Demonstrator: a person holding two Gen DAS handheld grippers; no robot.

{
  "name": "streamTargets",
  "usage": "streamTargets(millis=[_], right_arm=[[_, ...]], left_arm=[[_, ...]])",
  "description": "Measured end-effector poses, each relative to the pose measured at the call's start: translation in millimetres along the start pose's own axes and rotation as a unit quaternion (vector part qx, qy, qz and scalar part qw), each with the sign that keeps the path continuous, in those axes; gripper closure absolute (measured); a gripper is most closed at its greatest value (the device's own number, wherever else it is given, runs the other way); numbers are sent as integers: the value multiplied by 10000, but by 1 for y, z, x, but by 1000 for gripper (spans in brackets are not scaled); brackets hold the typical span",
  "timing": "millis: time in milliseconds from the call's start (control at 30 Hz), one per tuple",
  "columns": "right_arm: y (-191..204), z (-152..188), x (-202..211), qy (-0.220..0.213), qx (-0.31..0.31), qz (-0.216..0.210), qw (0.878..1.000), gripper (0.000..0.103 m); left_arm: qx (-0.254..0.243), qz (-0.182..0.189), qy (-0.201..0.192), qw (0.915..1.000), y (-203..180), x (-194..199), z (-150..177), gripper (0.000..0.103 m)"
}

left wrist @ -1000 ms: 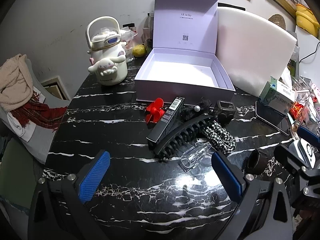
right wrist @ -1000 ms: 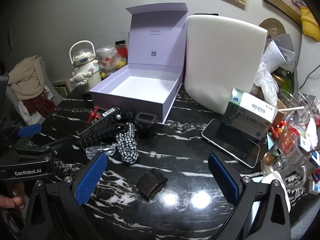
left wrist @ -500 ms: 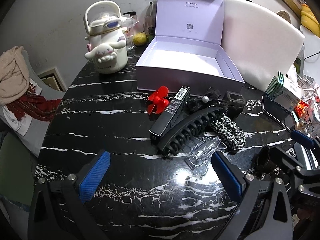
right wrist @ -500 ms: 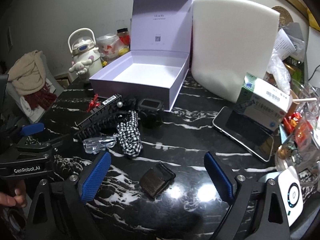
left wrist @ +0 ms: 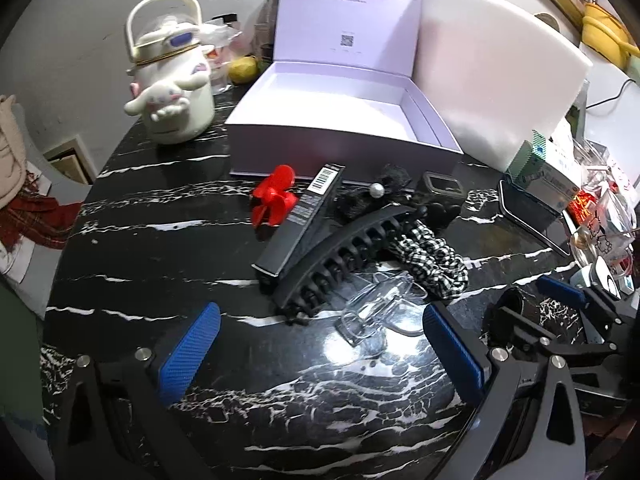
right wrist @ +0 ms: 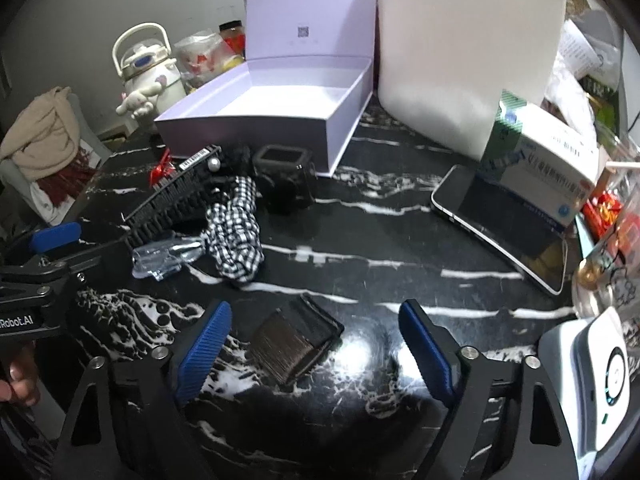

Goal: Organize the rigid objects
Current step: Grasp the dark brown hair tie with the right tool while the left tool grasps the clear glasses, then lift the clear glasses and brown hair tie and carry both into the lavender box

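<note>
Clearly both claws are spread wide and hold nothing. The right gripper [right wrist: 314,340] straddles a small dark brown clip [right wrist: 294,346] lying flat on the glossy marble table [right wrist: 360,240], well in front of the open lilac box [right wrist: 256,120]. Its low, slick body could skid or tilt if the fingers close off-centre. The left gripper [left wrist: 320,348] hovers just before a clear clip [left wrist: 370,312], probably plastic, beside the long black claw clip [left wrist: 340,256].
</note>
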State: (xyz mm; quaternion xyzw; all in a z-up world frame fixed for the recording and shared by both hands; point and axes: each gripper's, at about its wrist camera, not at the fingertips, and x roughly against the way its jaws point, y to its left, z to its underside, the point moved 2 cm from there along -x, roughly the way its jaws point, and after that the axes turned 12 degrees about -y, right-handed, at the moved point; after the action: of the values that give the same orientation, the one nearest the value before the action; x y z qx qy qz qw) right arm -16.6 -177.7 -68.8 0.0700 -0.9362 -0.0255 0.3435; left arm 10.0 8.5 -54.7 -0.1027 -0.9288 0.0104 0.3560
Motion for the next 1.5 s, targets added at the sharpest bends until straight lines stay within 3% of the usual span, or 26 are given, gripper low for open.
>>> streamTargets(millis=[100,200,300,500,600,667,767,1500], right_arm=[[-3,4,-3,66,-86,-113,9999,36],[-5,7,-5,104,-215,-391,9990,57],[-5,8,-3,69,-157,-407,9990,57],[-11,10,0,37,-183,-433,9989,57],[-15,12,3,16,-180,-438,9989,57],[-16,13,3,3,-195,-448,9988,57],[-19,14,5,-13,-206,-445,9988,57],[-5,20,11,-17,47,-528,9986,56]], left_arm=[[-2,99,32,9999,-3,-5,0,0],[10,194,81,9998,-6,-9,1,0],[3,223,104,9997,-10,-12,1,1],[77,205,310,9993,-15,-22,7,16],[101,110,393,9991,-17,-27,10,31],[127,103,434,9989,-19,-30,11,33],[107,146,524,9985,-21,-33,13,52],[345,317,523,9975,8,-2,33,52]])
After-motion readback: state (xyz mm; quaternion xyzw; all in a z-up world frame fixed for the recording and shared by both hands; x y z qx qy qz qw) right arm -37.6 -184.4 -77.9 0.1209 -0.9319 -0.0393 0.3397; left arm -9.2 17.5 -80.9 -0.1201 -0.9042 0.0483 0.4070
